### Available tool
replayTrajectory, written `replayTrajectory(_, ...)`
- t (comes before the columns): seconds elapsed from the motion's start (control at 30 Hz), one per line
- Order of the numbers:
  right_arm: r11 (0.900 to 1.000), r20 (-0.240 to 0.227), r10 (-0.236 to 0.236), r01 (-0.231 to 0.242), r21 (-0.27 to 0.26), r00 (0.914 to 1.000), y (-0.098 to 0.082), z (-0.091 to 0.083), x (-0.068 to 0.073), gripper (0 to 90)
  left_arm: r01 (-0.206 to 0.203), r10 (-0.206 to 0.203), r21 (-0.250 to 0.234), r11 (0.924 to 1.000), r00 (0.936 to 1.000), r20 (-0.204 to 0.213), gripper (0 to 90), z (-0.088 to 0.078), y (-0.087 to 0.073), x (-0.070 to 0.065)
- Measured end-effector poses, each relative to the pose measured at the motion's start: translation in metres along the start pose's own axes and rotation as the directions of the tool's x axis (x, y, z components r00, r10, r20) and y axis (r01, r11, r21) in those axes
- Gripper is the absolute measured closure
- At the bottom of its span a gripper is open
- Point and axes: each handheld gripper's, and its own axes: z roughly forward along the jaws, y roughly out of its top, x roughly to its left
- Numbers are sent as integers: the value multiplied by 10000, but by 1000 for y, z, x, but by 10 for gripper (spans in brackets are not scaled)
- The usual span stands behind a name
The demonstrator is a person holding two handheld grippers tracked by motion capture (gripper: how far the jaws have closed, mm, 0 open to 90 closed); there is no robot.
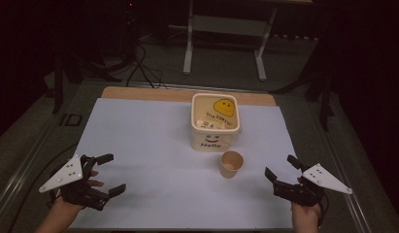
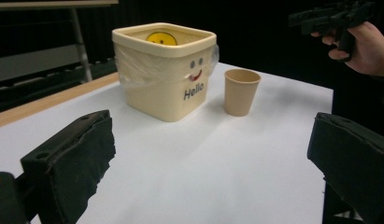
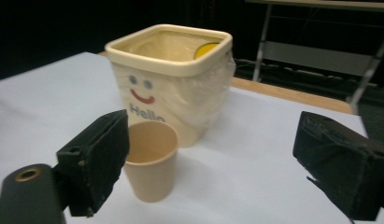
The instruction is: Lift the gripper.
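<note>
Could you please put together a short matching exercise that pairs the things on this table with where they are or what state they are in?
Column one:
1. Cream square plastic bin printed "Hello"
2. Tan paper cup
3. Left gripper
4. Right gripper

Column two:
A. Held over the near right edge of the white sheet, jaws open
B. Upright and empty, just in front of the bin's near right corner
C. Lined with a clear plastic bag, at the far middle of the sheet
D. Held over the near left corner of the sheet, jaws open

Pairs: 1-C, 2-B, 3-D, 4-A
</note>
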Motion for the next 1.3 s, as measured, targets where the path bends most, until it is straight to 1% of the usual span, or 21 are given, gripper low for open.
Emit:
replayTrajectory(0.07,9997,-134,224,-225,-115,9997,4,-2,2,105,-84,83,49,10000,10000,24,18,1,1,-1)
replayTrajectory(0.13,9997,-134,224,-225,-115,9997,4,-2,2,105,-106,106,39,9999,9999,17,18,0,2,-2)
replayTrajectory(0.17,9984,-131,518,-521,-202,9986,12,-4,0,105,-178,178,-37,9998,9998,-21,18,-1,5,-3)
replayTrajectory(0.23,9981,-500,548,-562,-256,9972,15,-6,-1,105,-222,221,-106,9997,9997,-51,18,-2,7,-5)
replayTrajectory(0.3,9986,-694,500,-511,-153,9963,20,-7,-2,105,-264,263,-133,9996,9996,-86,18,-3,8,-6)
replayTrajectory(0.37,9995,-1144,304,-293,115,9930,25,-6,-3,105,-301,300,-114,9995,9995,-78,18,-3,9,-6)
replayTrajectory(0.4,9997,-1139,183,-160,205,9933,28,-5,-2,105,-301,300,-114,9995,9995,-78,18,-3,9,-6)
replayTrajectory(0.5,9991,-1528,-19,83,412,9883,39,-2,1,106,-374,373,-150,9992,9993,-65,18,-4,10,-8)
replayTrajectory(0.57,9989,-1748,23,60,465,9846,45,-1,1,106,-393,393,-139,9991,9992,-34,18,-4,10,-8)
replayTrajectory(0.67,9980,-2127,-139,267,574,9770,55,4,2,106,-429,429,-72,9991,9991,13,18,-3,10,-8)
replayTrajectory(0.7,9970,-2419,-148,326,697,9702,58,6,3,106,-448,448,-49,9990,9990,17,18,-3,10,-8)
replayTrajectory(0.73,9965,-2441,-229,419,727,9695,60,8,3,107,-466,466,-34,9989,9989,32,18,-3,10,-8)
replayTrajectory(0.83,9933,-2895,-433,722,899,9562,66,15,7,108,-507,507,-21,9987,9987,77,18,-3,10,-9)
replayTrajectory(0.87,9923,-3127,-398,743,991,9490,67,17,8,108,-501,501,-14,9987,9987,92,18,-3,11,-9)
replayTrajectory(0.9,9909,-3205,-487,862,1037,9460,69,18,10,108,-493,493,-1,9988,9987,122,18,-3,10,-9)
replayTrajectory(0.97,9872,-3535,-602,1080,1172,9335,71,22,12,109,-513,513,26,9987,9986,118,18,-3,10,-9)
replayTrajectory(1.0,9852,-3534,-675,1183,1244,9330,73,24,13,108,-513,513,26,9987,9986,118,18,-3,10,-9)
replayTrajectory(1.1,9773,-3893,-897,1563,1428,9167,77,30,17,108,-538,537,36,9985,9984,151,18,-3,10,-9)
replayTrajectory(1.17,9732,-4016,-984,1723,1523,9105,78,32,19,109,-531,530,24,9986,9985,163,18,-3,11,-9)
replayTrajectory(1.23,9686,-4243,-1013,1866,1643,8999,81,36,20,111,-529,528,49,9986,9985,161,18,-2,10,-9)
replayTrajectory(1.3,9662,-4231,-1055,1933,1703,8999,82,37,21,111,-548,547,74,9985,9984,168,18,-2,10,-9)
